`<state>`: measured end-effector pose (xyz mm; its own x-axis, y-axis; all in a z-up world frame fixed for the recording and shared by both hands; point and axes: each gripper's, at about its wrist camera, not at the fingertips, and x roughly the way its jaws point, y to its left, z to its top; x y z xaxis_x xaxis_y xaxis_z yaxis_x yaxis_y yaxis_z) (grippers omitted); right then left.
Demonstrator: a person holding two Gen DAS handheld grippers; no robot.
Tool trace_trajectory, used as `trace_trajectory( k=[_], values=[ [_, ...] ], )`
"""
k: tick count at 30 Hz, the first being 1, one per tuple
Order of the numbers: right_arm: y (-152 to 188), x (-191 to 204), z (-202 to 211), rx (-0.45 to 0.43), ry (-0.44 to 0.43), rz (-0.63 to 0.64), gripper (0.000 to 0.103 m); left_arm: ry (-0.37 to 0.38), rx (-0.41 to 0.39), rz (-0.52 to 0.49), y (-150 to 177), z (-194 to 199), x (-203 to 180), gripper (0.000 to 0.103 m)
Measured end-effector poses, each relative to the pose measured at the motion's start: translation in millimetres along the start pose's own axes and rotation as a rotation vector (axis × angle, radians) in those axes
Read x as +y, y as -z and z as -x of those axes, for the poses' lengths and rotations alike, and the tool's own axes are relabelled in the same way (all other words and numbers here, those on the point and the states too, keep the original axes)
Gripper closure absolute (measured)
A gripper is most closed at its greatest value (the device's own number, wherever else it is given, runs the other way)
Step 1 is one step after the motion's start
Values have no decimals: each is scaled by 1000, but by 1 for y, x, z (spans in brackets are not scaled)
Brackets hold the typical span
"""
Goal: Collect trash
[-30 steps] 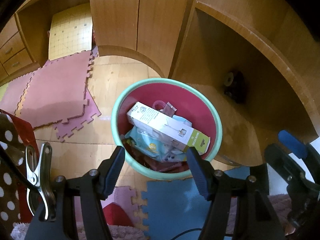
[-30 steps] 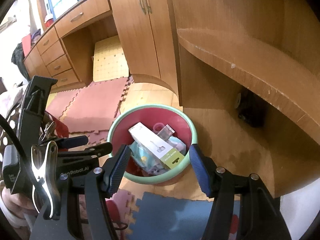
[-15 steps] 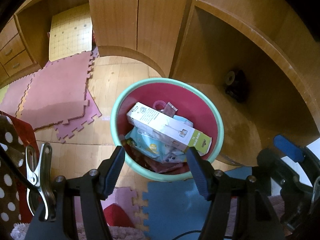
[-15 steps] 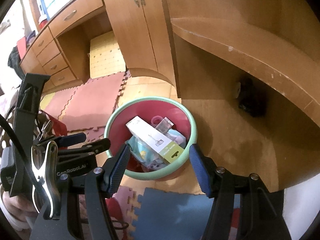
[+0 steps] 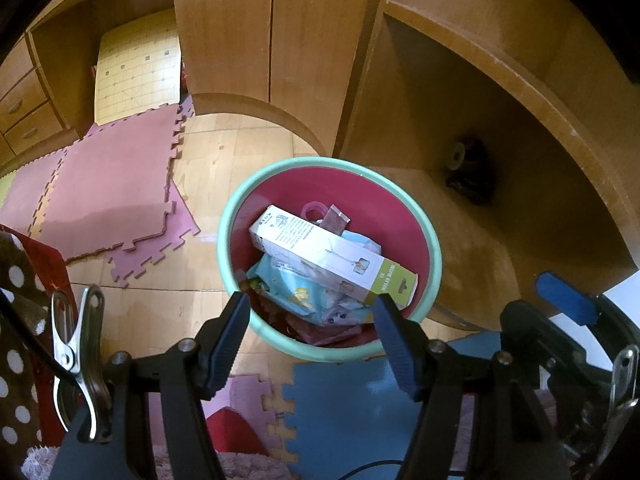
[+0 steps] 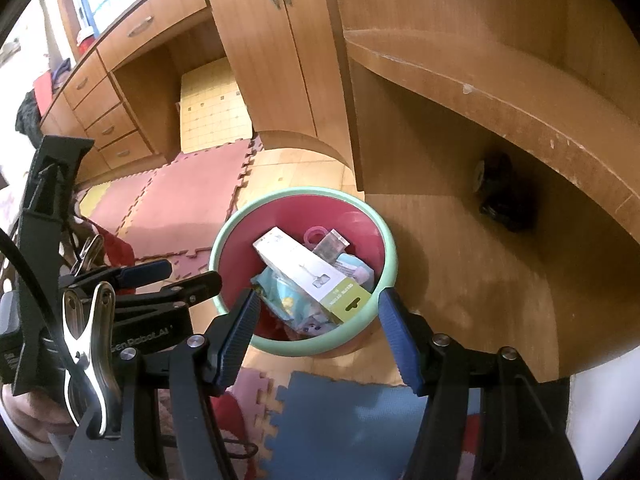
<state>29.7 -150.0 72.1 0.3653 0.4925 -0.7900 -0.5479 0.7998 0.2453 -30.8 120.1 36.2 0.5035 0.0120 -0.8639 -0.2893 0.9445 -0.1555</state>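
Note:
A round bin with a mint-green rim and red inside stands on the wooden floor; it also shows in the right wrist view. A long white box with a green end lies on top of light blue packets and other wrappers in it. My left gripper is open and empty above the bin's near rim. My right gripper is open and empty, also above the near rim. The left gripper's fingers show at the left of the right wrist view.
Wooden cabinets and a desk stand behind the bin. A small black object sits under the desk. Pink foam mats lie to the left, a blue mat near me. A dotted cloth is at far left.
The right wrist view has drawn back and risen slightly, so the bin sits a little farther off. The left gripper has hardly moved. Both stay open.

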Motion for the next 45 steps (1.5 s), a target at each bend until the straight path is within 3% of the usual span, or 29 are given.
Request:
trace_trajectory(
  k=[45],
  values=[
    [-2,-3,-2,5,-4,-1,40,-4,1,1,0,-1,-2,35]
  ],
)
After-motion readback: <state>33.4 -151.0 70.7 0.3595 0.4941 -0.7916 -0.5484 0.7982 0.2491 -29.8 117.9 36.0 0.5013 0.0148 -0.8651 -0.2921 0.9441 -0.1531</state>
